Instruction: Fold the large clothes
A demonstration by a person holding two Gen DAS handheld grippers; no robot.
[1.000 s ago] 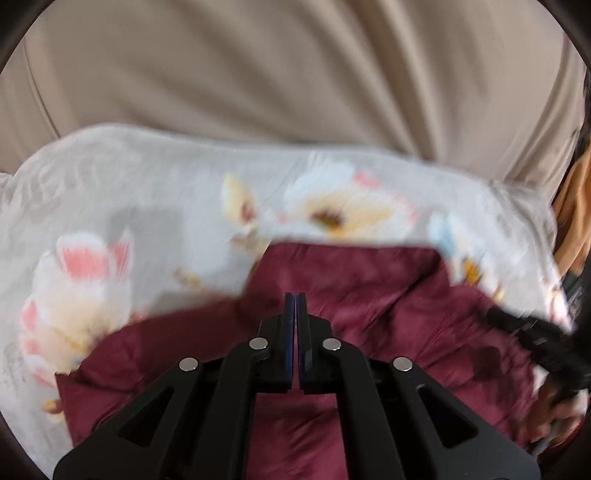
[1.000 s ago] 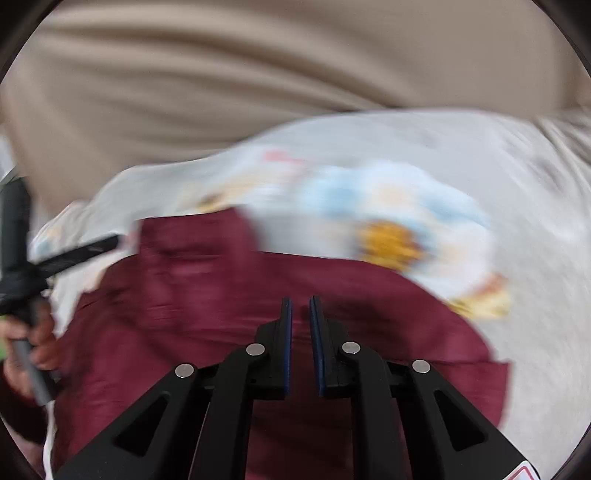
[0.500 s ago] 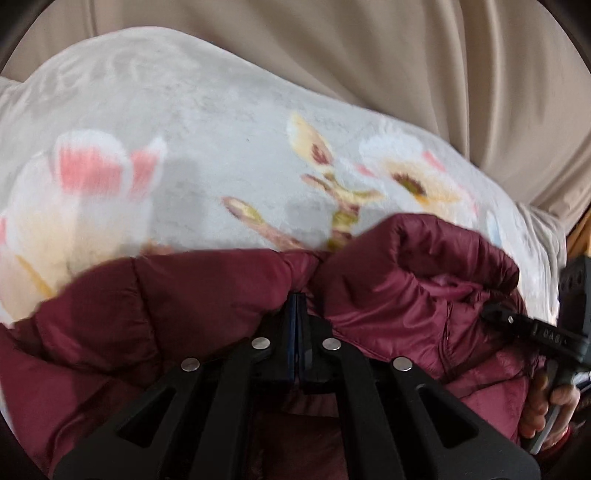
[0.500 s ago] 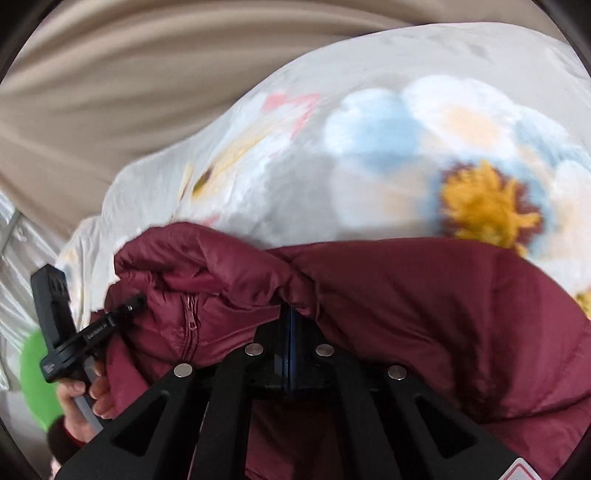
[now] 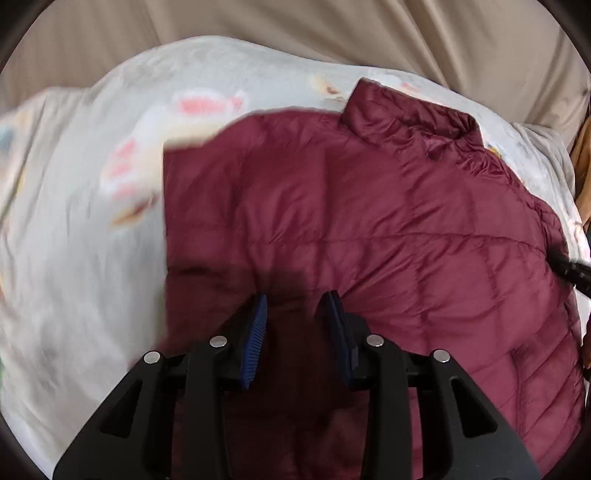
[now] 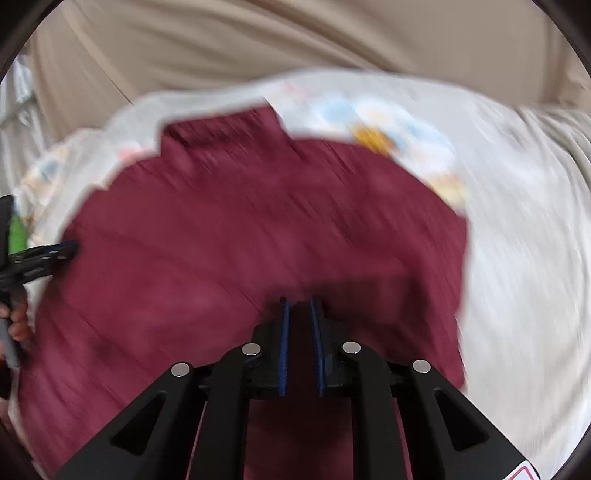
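A maroon quilted puffer jacket (image 5: 369,229) lies spread flat on a floral bedspread (image 5: 85,229), its collar (image 5: 413,118) at the far end. My left gripper (image 5: 297,299) is open and empty, just above the jacket's near part. In the right wrist view the jacket (image 6: 240,236) is blurred by motion; my right gripper (image 6: 297,304) hovers over it with the jaws slightly apart and nothing between them. The left gripper's tip (image 6: 55,253) shows at that view's left edge.
A beige curtain (image 5: 332,33) hangs behind the bed. The bedspread (image 6: 517,240) reaches out to the right of the jacket. The right gripper's tip (image 5: 570,269) pokes in at the left wrist view's right edge. Something green (image 6: 16,232) lies at the far left.
Both grippers were shut on bunched jacket fabric half a second ago. Now both have let go and pulled back, and the jacket lies flat on the bed.
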